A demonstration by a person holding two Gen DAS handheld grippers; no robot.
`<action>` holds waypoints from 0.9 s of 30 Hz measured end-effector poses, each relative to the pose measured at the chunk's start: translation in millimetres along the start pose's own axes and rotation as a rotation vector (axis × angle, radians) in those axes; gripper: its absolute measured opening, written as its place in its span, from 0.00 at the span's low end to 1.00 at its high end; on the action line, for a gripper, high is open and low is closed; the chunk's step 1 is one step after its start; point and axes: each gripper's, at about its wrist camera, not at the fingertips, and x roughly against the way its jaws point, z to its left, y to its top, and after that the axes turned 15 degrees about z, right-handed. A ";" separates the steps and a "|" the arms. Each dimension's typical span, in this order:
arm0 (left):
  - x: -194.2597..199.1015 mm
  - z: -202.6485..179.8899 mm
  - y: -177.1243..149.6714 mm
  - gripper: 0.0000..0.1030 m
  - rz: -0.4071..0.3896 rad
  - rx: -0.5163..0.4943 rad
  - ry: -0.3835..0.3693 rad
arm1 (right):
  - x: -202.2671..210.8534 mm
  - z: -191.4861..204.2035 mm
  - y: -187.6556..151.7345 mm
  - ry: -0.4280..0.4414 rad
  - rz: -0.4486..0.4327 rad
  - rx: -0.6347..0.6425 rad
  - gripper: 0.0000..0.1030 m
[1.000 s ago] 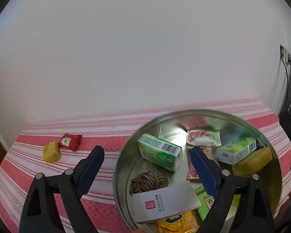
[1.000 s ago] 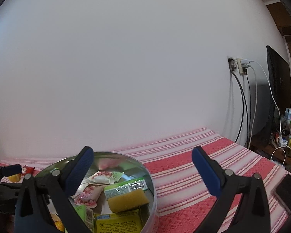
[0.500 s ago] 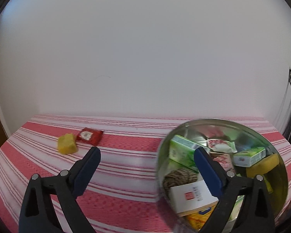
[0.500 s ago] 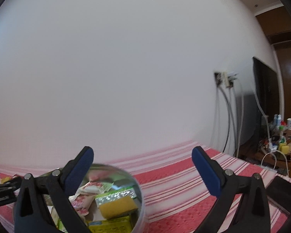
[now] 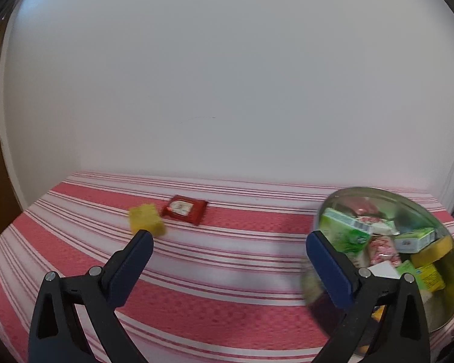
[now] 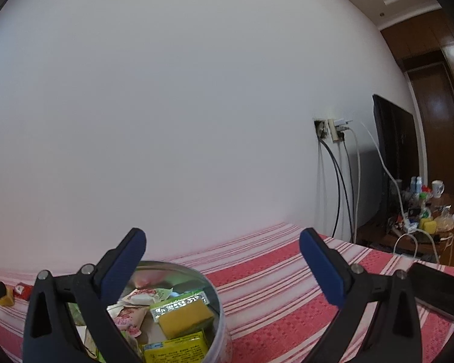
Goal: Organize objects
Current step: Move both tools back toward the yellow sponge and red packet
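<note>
Our left gripper (image 5: 227,237) has just been opening and now stands spread wide with nothing between its blue pads, hanging over the red-and-white striped cloth (image 5: 227,290) — the yellow block (image 5: 146,218) and the red sachet (image 5: 184,209) lie just beside each other ahead of its left finger, apart from it. Our right gripper (image 6: 221,239) is likewise wide apart and empty, while the round metal tin (image 6: 219,302) — packed with green cartons, a yellow sponge and wrapped snacks — sits beneath its left finger.
</note>
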 end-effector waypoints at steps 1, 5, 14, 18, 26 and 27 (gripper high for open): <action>-0.5 4.4 -0.1 0.99 -0.002 0.001 0.007 | 1.9 3.2 -0.6 -0.007 -0.004 0.007 1.00; -6.0 22.5 -1.8 0.99 -0.024 -0.018 0.066 | 8.6 13.6 -4.7 -0.011 -0.006 0.013 1.00; -17.1 76.5 -1.4 0.99 -0.033 -0.007 0.156 | 20.3 60.2 -17.0 0.091 0.059 0.015 1.00; -23.5 100.3 1.0 0.99 -0.015 0.027 0.167 | 27.0 94.9 -24.4 0.129 0.075 0.060 1.00; -38.6 143.2 11.6 0.99 0.014 0.098 0.203 | 33.1 156.8 -37.6 0.235 0.116 0.112 1.00; -40.5 146.9 13.0 0.99 0.017 0.102 0.206 | 33.4 165.8 -40.2 0.253 0.127 0.119 1.00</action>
